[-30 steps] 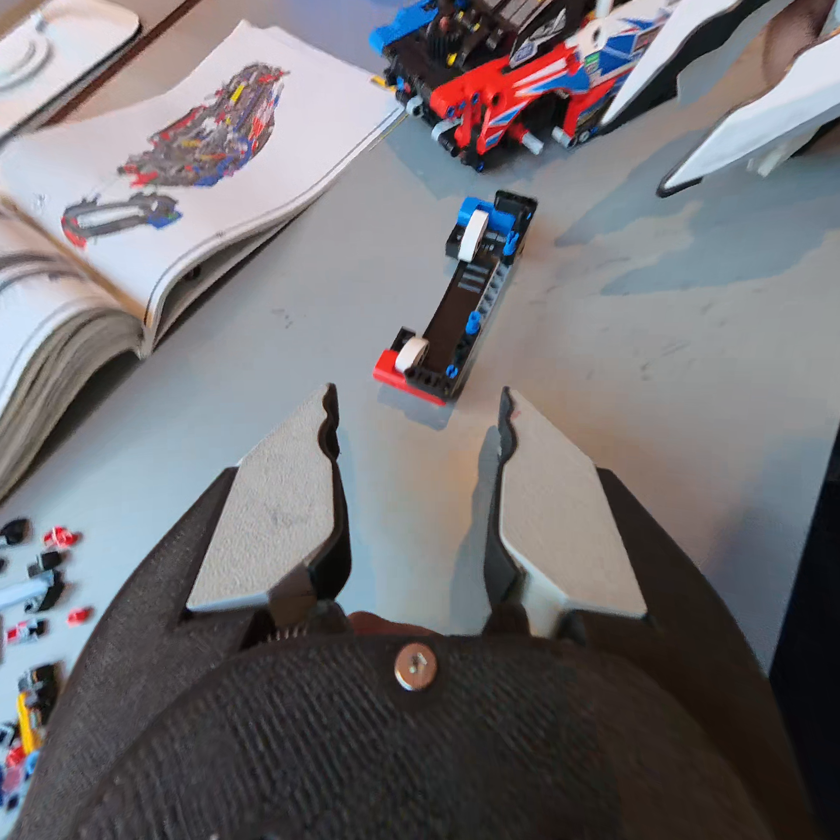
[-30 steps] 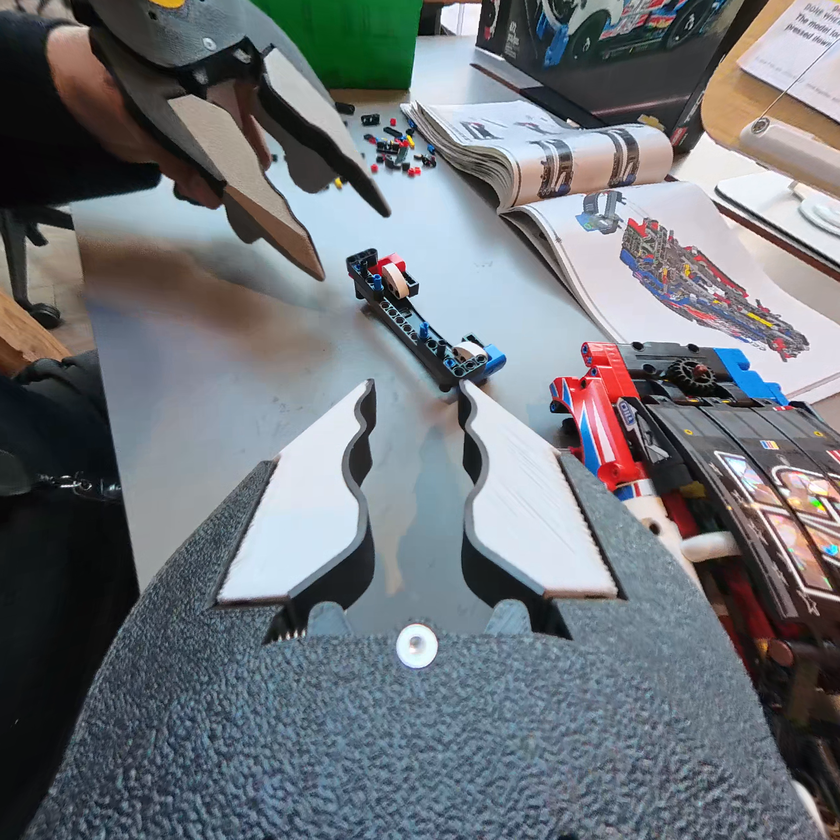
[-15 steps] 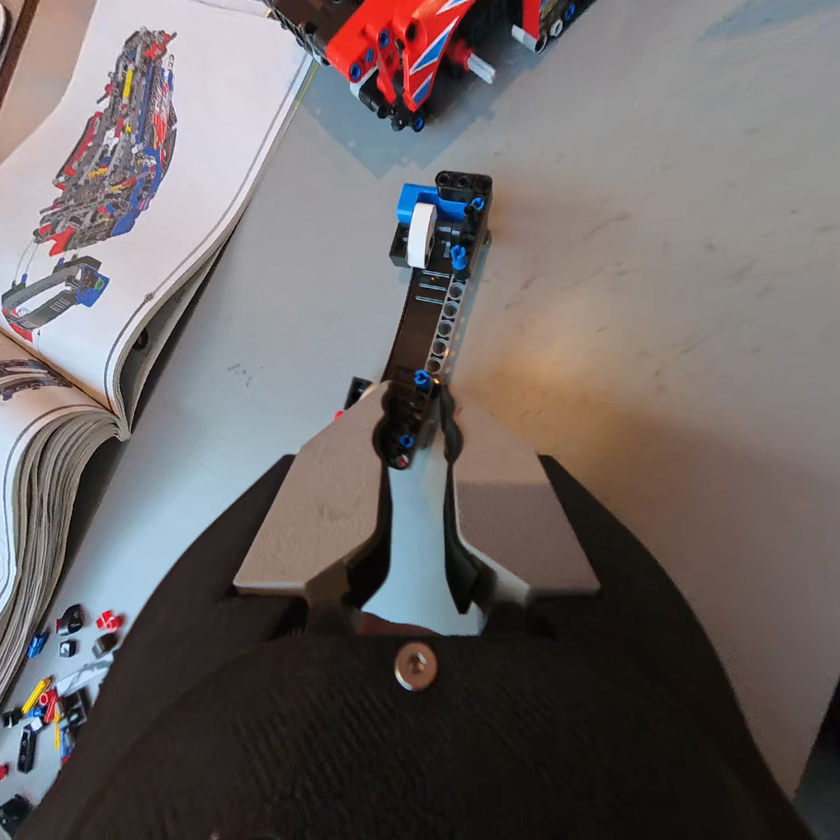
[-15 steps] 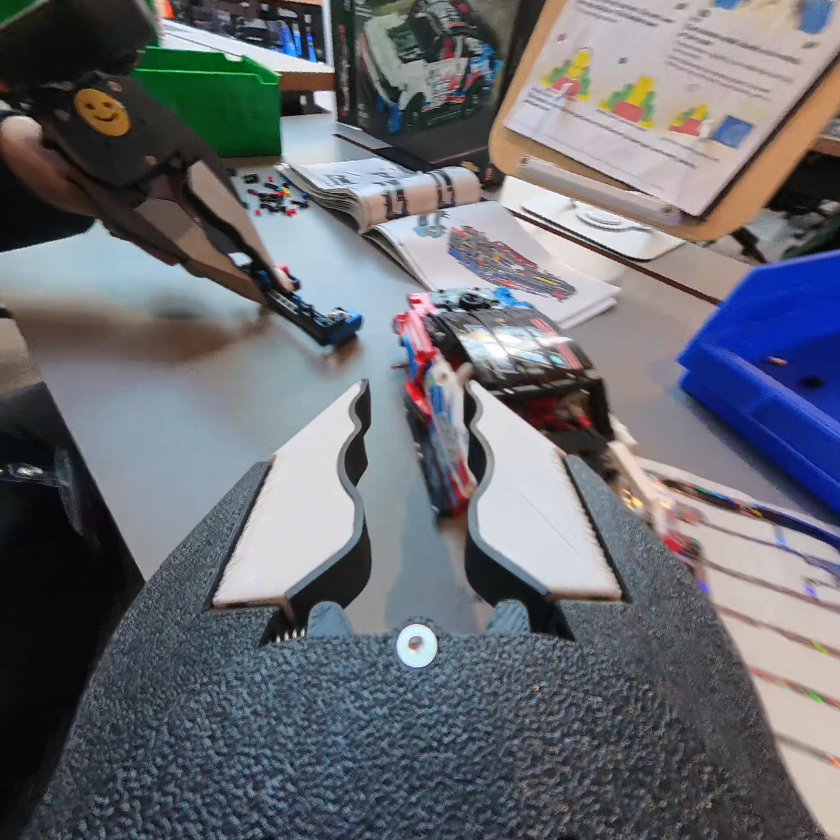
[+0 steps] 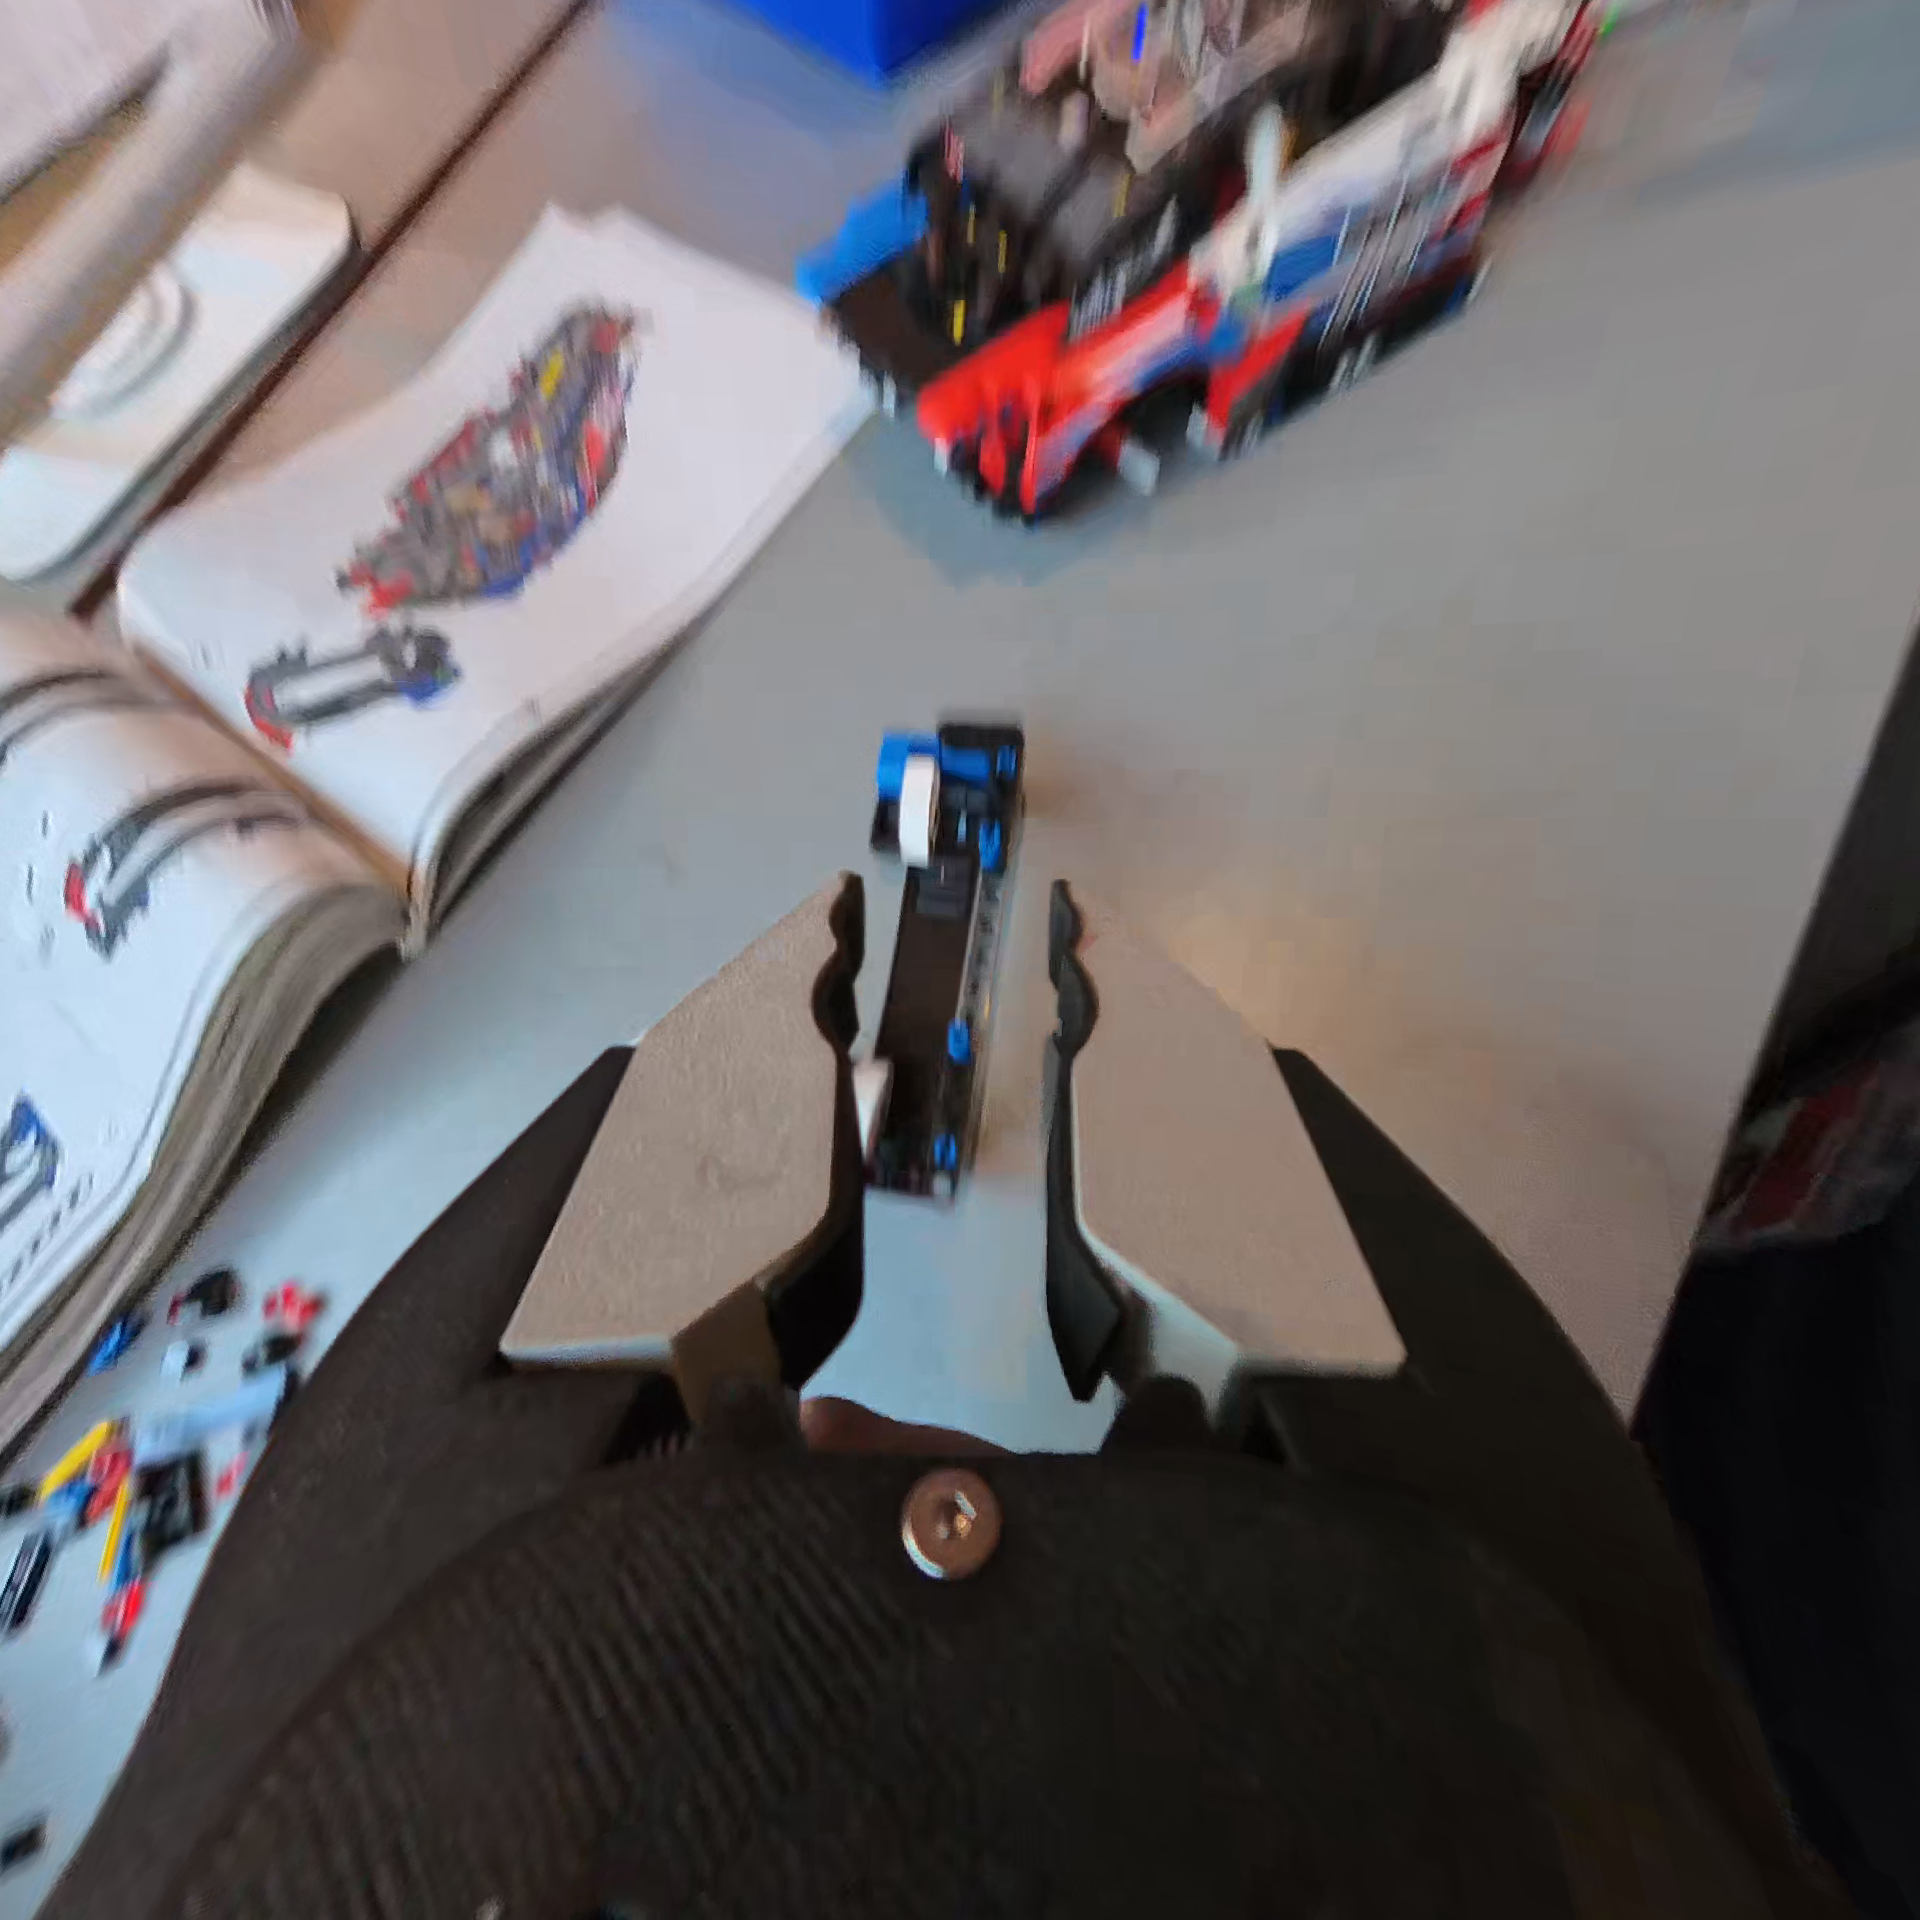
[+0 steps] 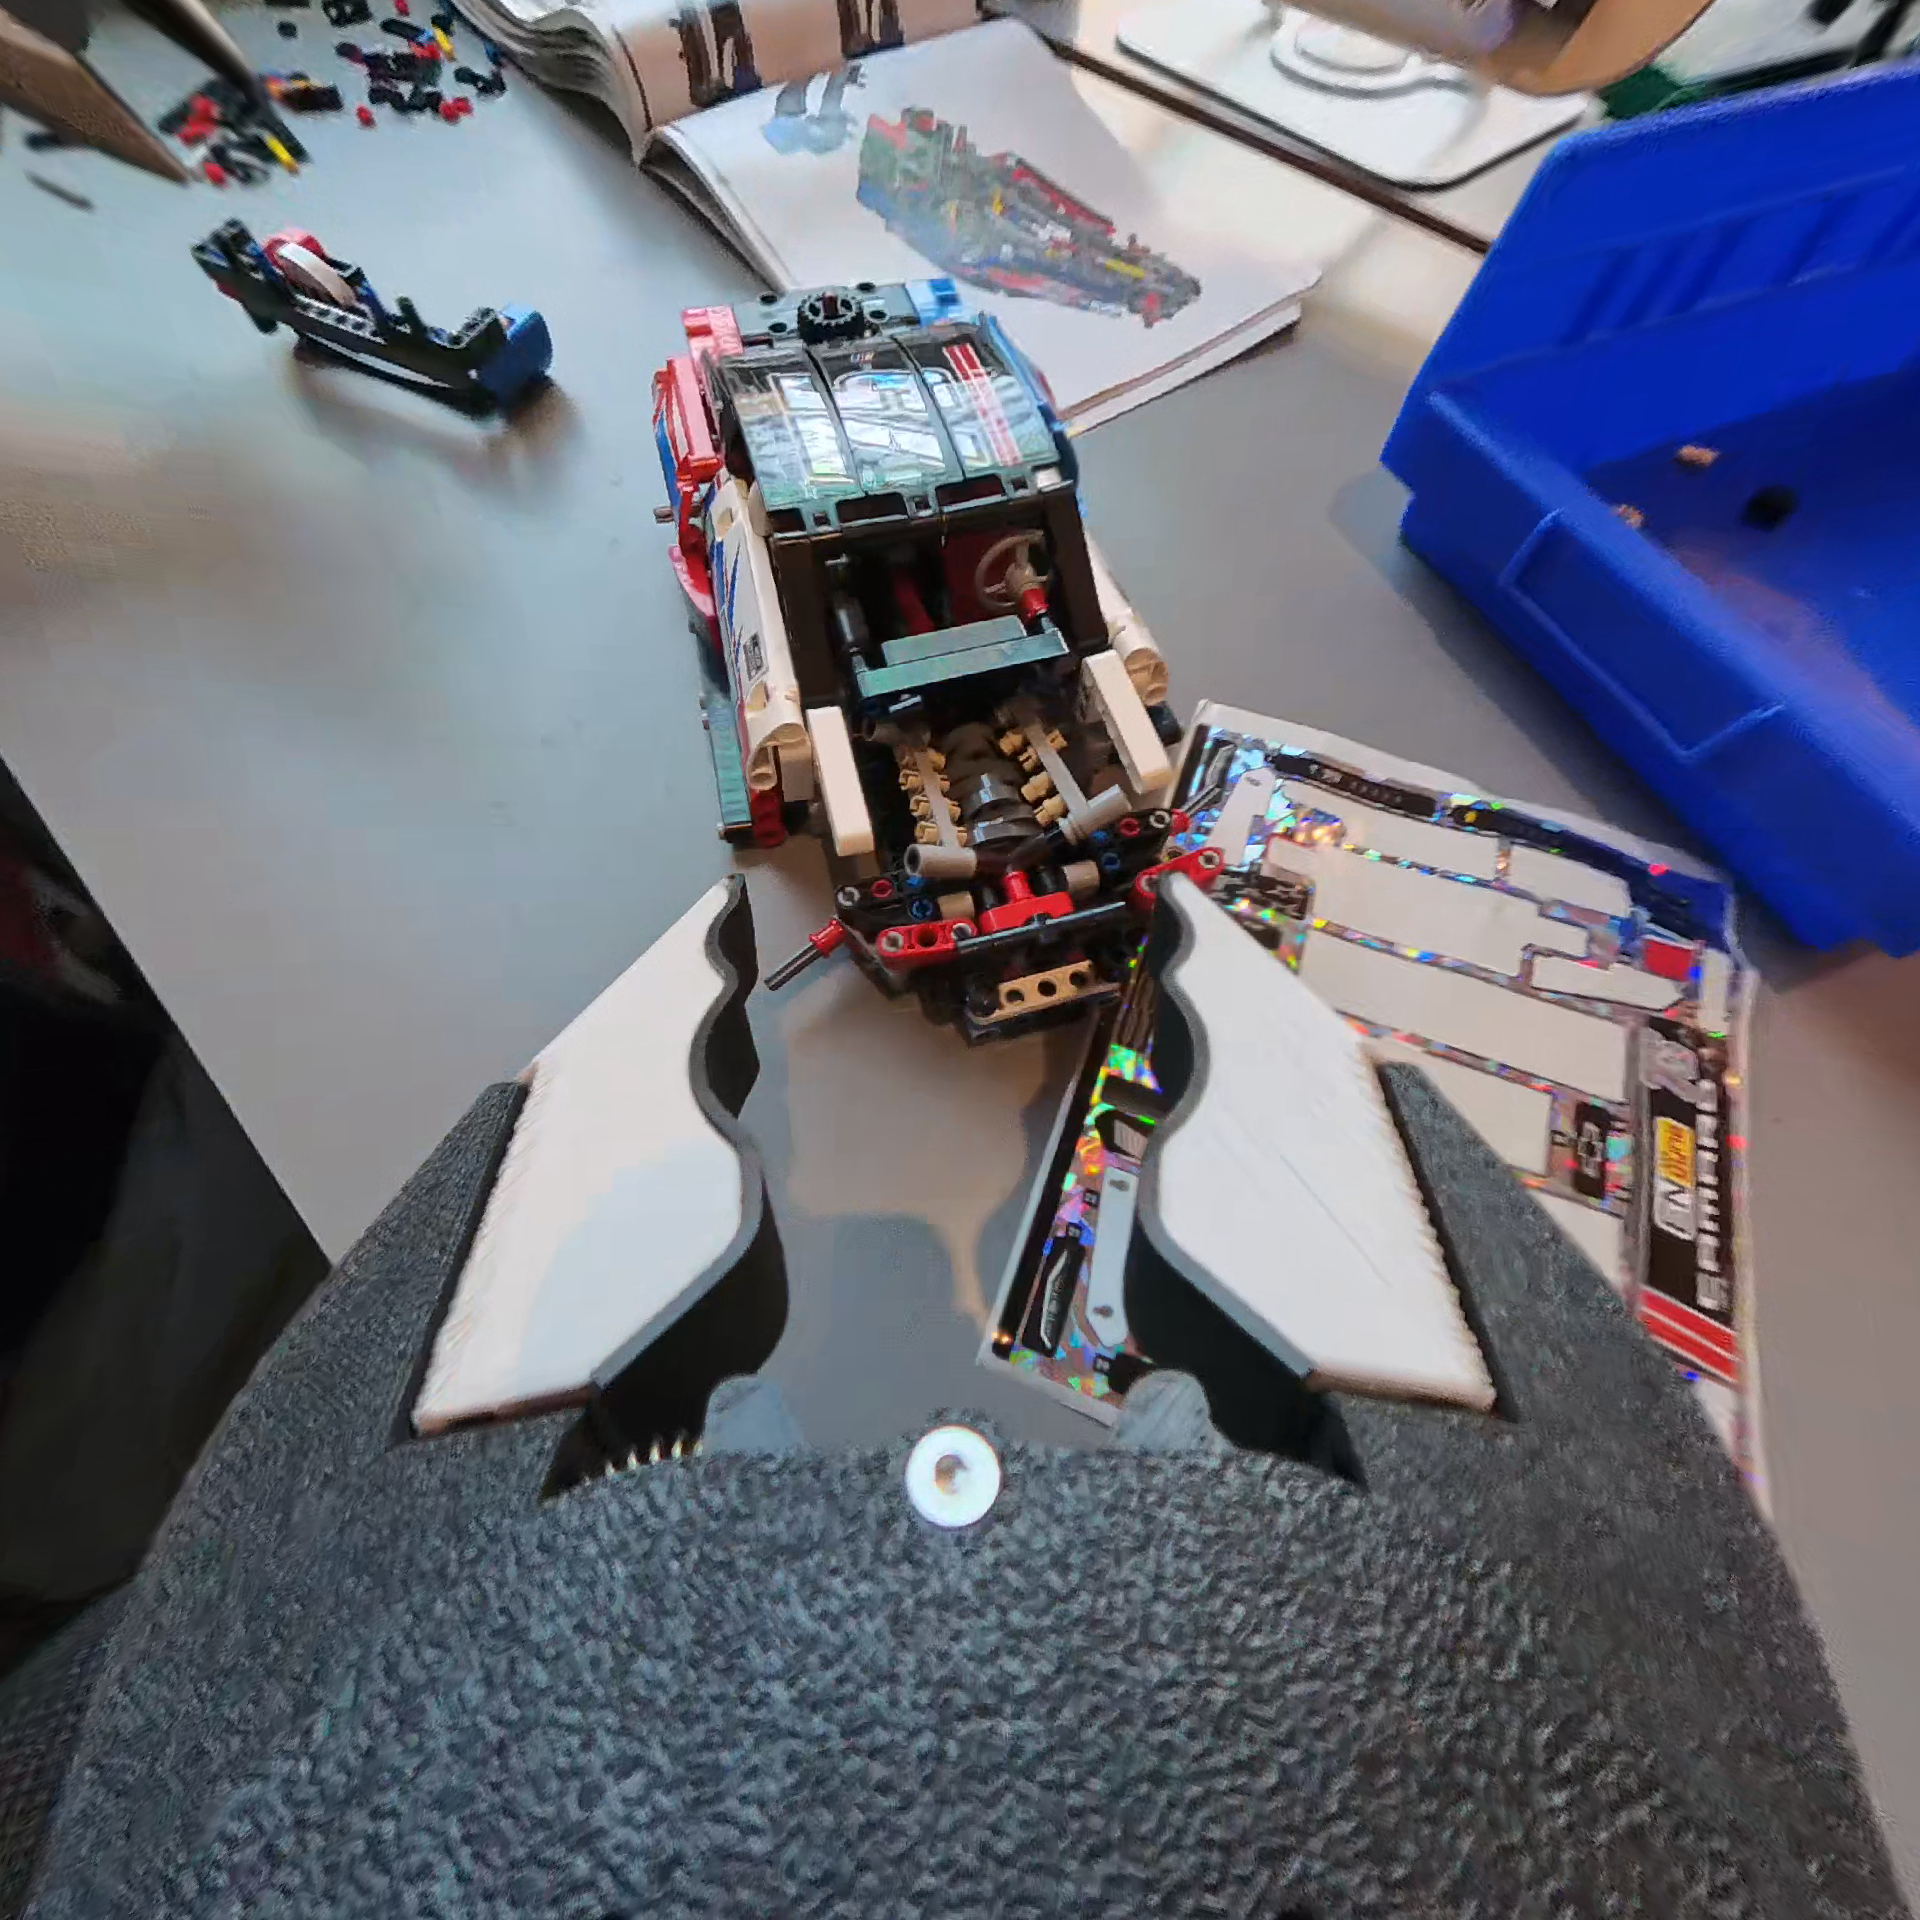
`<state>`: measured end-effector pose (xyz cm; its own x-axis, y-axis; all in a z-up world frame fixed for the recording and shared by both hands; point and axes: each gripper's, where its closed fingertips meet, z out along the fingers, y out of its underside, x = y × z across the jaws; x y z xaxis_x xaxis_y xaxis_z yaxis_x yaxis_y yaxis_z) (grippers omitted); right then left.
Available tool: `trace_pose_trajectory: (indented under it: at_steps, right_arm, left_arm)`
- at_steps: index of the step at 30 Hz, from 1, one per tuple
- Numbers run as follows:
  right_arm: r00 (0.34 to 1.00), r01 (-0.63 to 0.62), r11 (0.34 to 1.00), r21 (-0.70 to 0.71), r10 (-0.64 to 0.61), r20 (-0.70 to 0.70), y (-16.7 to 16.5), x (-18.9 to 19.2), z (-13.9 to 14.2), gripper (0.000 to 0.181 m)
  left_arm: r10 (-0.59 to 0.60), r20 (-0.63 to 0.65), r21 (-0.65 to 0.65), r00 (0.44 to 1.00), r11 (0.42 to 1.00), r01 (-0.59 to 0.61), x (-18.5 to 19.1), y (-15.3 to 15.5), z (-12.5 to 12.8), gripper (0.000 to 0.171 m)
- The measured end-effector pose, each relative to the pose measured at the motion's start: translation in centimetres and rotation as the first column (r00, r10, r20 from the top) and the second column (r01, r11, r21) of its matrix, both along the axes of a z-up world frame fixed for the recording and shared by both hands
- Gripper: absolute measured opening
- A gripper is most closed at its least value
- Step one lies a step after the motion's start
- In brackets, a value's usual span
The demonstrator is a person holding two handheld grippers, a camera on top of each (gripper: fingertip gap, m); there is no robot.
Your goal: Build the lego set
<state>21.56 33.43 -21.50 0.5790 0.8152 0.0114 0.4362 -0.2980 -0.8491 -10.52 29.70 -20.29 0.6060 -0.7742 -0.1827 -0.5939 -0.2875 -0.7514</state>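
A long black sub-assembly [image 5: 940, 1039] with blue pins, a blue end and white pieces lies on the grey table. My left gripper [image 5: 954, 904] is open, and the sub-assembly shows between its fingers without being gripped. It also shows in the right wrist view [image 6: 364, 312] at the upper left, resting on the table. The partly built red, white, blue and black car [image 6: 894, 540] stands mid-table, and is blurred in the left wrist view [image 5: 1195, 291]. My right gripper [image 6: 951, 904] is open and empty, its fingertips on either side of the car's open front end.
An open instruction book [image 6: 987, 187] lies behind the car. A shiny sticker sheet [image 6: 1455, 987] lies right of the car, partly under my right finger. A blue bin [image 6: 1714, 468] stands at the right. Loose small pieces [image 5: 135, 1455] lie at the left. The table edge [image 5: 1766, 935] is near. About 35 cm separates my left fingertips from my right. About 25 cm separates my left fingertips from the open instruction book [image 6: 987, 187]. My left wrist view [image 5: 449, 514] looks at it from another angle.
My left gripper was shut on the near end of the sub-assembly; it has opened and let go. My right gripper swung to face the car's front and opened wider.
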Motion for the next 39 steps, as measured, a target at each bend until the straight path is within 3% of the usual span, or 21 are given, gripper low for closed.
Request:
trace_pose_trajectory:
  at_steps: [3,5,9,11,13,15,19,21,26,29,34,39]
  right_arm:
    - [0.999,0.036,0.991,-0.126,-0.038,-0.01,0.9,0.3,-0.8,0.076]
    - [0.997,0.066,0.982,-0.179,-0.073,-0.034,1.4,1.0,-0.7,0.076]
    - [0.979,0.102,0.935,-0.338,-0.155,-0.135,1.5,1.8,-1.3,0.068]
    - [0.973,0.107,0.902,-0.419,-0.181,-0.142,1.4,1.7,-2.5,0.067]
    - [0.973,0.084,0.887,-0.454,-0.171,-0.154,1.4,1.1,-3.1,0.067]
    - [0.974,0.064,0.871,-0.487,-0.161,-0.159,1.5,0.4,-3.5,0.067]
    - [0.981,0.056,0.856,-0.513,-0.143,-0.132,2.0,-0.3,-4.5,0.066]
    - [0.98,0.054,0.857,-0.513,-0.145,-0.14,2.3,-0.4,-4.6,0.065]
    - [0.988,0.052,0.898,-0.436,-0.11,-0.108,2.2,-0.6,-4.8,0.063]
    - [0.993,0.058,0.927,-0.371,-0.092,-0.077,2.0,-0.9,-4.6,0.064]
    - [0.995,0.06,0.972,-0.225,-0.075,-0.062,1.4,-1.2,-3.9,0.066]
    - [0.992,0.082,0.995,-0.056,-0.087,-0.088,0.6,-1.6,-2.1,0.066]
  left_arm:
    - [-0.084,0.118,-0.1,0.99,0.99,0.096,3.5,2.3,2.7,0.046]
    - [-0.116,0.117,-0.262,0.986,0.954,0.144,5.2,4.5,1.9,0.059]
    - [-0.114,0.07,-0.482,0.991,0.866,0.134,7.2,9.7,-1.7,0.061]
    - [-0.099,0.093,-0.607,0.991,0.783,0.135,8.2,11.0,-3.7,0.063]
    - [-0.081,0.195,-0.718,0.977,0.668,0.198,9.8,11.0,-4.3,0.061]
    - [-0.066,0.287,-0.751,0.956,0.604,0.267,11.1,10.9,-4.0,0.057]
    - [-0.097,0.323,-0.756,0.942,0.572,0.318,12.2,10.5,-4.4,0.049]
    - [-0.106,0.377,-0.753,0.92,0.544,0.371,13.0,9.8,-4.0,0.036]
    - [-0.154,0.386,-0.693,0.91,0.602,0.396,12.8,9.2,-3.7,0.038]
    - [-0.209,0.37,-0.609,0.905,0.681,0.407,12.5,8.6,-2.7,0.037]
    - [-0.34,0.29,-0.326,0.895,0.844,0.426,12.7,6.4,0.6,0.036]
    - [-0.41,0.161,-0.049,0.898,0.905,0.422,12.5,3.3,2.3,0.035]
